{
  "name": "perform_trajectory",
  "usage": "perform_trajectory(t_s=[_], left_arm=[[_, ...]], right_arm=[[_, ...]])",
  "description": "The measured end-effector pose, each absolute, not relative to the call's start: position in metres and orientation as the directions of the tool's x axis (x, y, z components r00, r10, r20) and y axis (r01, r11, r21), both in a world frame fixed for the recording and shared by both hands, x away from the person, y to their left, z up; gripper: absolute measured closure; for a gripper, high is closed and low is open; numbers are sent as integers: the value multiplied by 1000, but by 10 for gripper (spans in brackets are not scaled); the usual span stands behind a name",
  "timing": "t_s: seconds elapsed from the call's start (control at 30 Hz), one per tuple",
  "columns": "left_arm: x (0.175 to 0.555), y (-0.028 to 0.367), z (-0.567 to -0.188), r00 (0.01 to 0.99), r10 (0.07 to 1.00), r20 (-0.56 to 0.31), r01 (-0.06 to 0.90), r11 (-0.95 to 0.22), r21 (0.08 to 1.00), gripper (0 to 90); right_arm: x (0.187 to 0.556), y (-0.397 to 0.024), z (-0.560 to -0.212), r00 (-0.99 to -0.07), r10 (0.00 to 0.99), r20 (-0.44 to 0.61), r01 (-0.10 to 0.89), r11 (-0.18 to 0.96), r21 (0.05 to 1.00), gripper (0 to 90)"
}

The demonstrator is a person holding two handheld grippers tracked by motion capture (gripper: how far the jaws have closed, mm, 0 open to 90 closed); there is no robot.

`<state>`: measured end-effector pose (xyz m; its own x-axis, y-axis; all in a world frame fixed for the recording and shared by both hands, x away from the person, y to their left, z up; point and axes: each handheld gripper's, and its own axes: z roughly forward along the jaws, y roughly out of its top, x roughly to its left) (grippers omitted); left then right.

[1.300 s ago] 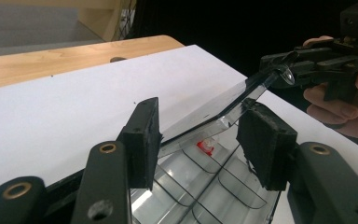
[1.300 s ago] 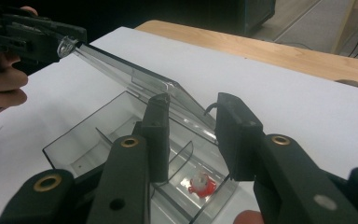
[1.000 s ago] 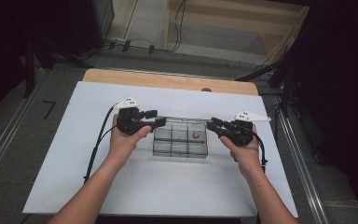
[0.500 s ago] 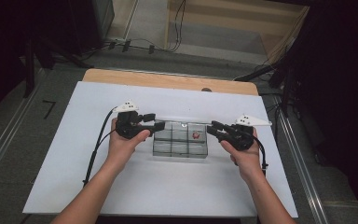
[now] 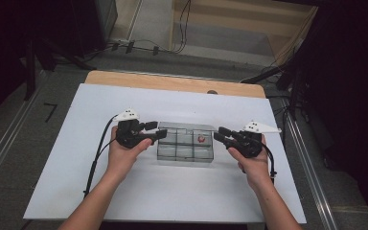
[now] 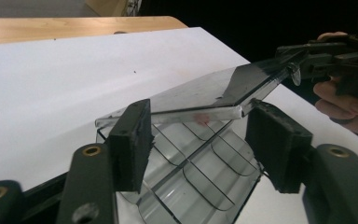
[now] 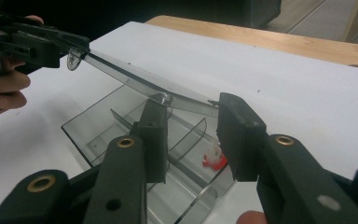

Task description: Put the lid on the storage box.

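Note:
A clear plastic divider box (image 5: 184, 153) (image 6: 200, 163) (image 7: 121, 126) lies mid-table on the white board (image 5: 76, 158). One back compartment holds a small red piece (image 5: 201, 139) (image 7: 214, 161). The box's smoky lid (image 6: 214, 91) (image 7: 135, 79) hangs raised above it, spanning from one gripper to the other. My left gripper (image 5: 156, 130) (image 6: 198, 121) has the lid's left end between its pads; its jaws have just been closing on it. At the other end my right gripper (image 5: 220, 134) (image 7: 191, 109) is shut on the lid, with a pad at each edge.
The white board lies on a wooden tabletop (image 5: 172, 82) whose far edge shows behind it. A cable (image 5: 96, 158) trails from the left gripper toward the near edge. Bare board surrounds the box on all sides.

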<state>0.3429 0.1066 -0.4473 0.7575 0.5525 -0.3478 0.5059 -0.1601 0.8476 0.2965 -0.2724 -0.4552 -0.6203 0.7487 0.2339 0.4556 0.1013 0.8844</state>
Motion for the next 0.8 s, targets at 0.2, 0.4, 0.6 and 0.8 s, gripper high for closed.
perform_trajectory(t_s=[0.2,0.4,0.6,0.8], left_arm=[[338,114,-450,756,550,-356,514,-161,842,567],[334,112,-455,771,531,-352,513,-189,837,729],[332,110,-454,783,509,-358,505,-183,844,868],[328,108,-453,793,498,-351,491,-182,852,891]], right_arm=[[295,-272,-456,-620,748,237,459,101,883,613],[294,-270,-458,-621,747,236,459,103,883,613],[291,-270,-458,-624,747,232,459,110,882,607],[288,-270,-460,-622,750,223,461,121,879,565]])
